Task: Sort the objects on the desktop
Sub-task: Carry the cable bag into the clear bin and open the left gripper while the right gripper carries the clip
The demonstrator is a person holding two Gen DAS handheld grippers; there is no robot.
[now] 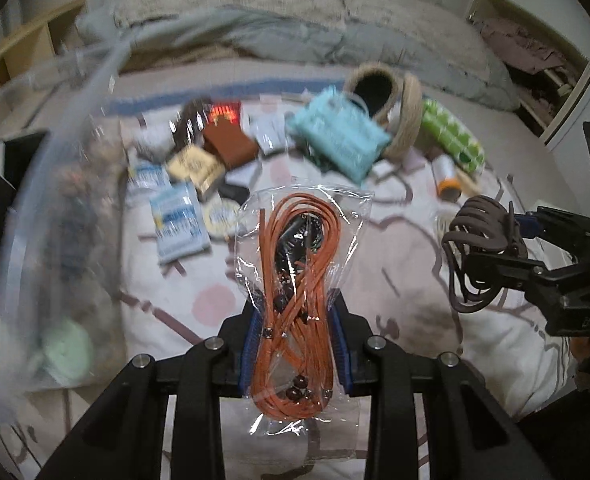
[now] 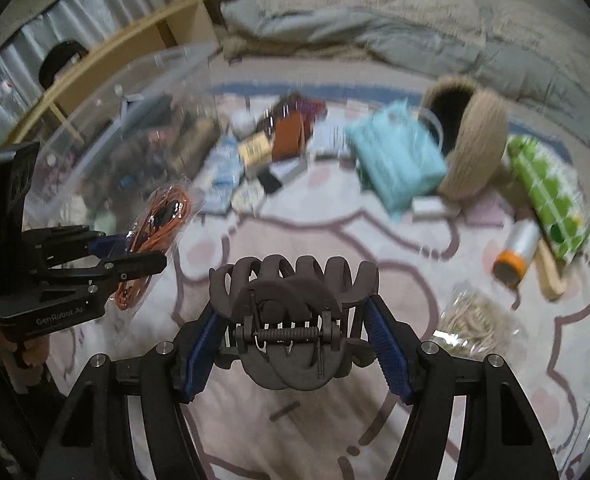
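My left gripper [image 1: 297, 320] is shut on a clear bag of orange cord [image 1: 299, 280], held up above the pink-patterned cloth [image 1: 407, 272]; the same bag [image 2: 163, 220] and left gripper [image 2: 135, 252] show at the left of the right wrist view. My right gripper [image 2: 295, 320] is shut on a dark brown hair claw clip [image 2: 295, 312], its blue pads pressing both sides. That clip [image 1: 479, 248] and right gripper [image 1: 511, 248] hang at the right of the left wrist view. Both are raised off the surface.
A clear plastic bin [image 1: 55, 200] stands at the left. Farther back lie a teal pouch [image 1: 343, 136], a tipped woven basket [image 2: 471, 140], a brown box [image 1: 231, 140], a green-checked pack [image 2: 547, 196], an orange-capped tube [image 2: 519, 252] and several small packets. A grey duvet [image 1: 295, 32] lies behind.
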